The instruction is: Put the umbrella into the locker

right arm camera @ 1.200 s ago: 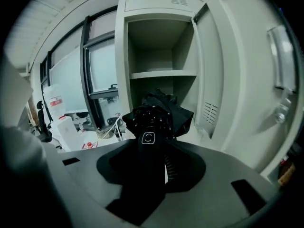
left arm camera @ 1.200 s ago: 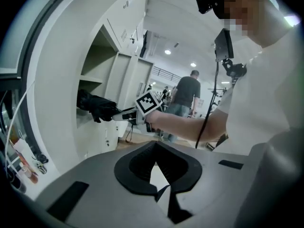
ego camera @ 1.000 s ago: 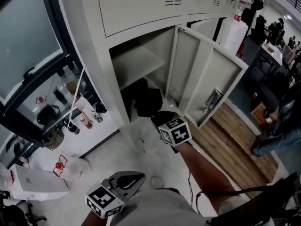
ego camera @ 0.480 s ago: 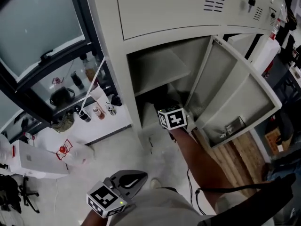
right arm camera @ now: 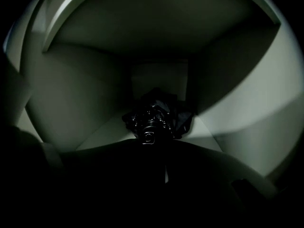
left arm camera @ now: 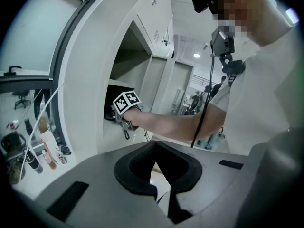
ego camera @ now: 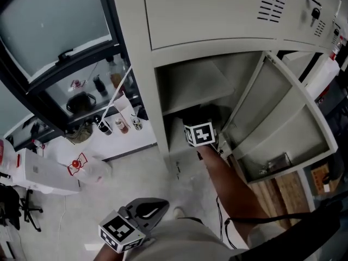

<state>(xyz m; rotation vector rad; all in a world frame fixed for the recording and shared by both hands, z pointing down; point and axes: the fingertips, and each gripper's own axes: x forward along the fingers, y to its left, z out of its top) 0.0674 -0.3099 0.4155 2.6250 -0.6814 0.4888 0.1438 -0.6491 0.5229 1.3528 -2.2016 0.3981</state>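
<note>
While inside locker [ego camera: 142, 64], black umbrella [right arm camera: 154, 118].

My right arm [ego camera: 228, 186] reaches out nearly straight ahead and slightly down, forearm bare, with the right tool [right arm camera: 152, 146] at its end and the marker cube on top facing up. Its jaws are closed around the dark umbrella [right arm camera: 154, 118], which juts out past their tips. My left tool [left arm camera: 154, 144] hangs low, close to my body, angled a little downward. Its jaws are together and nothing is between them.
</note>
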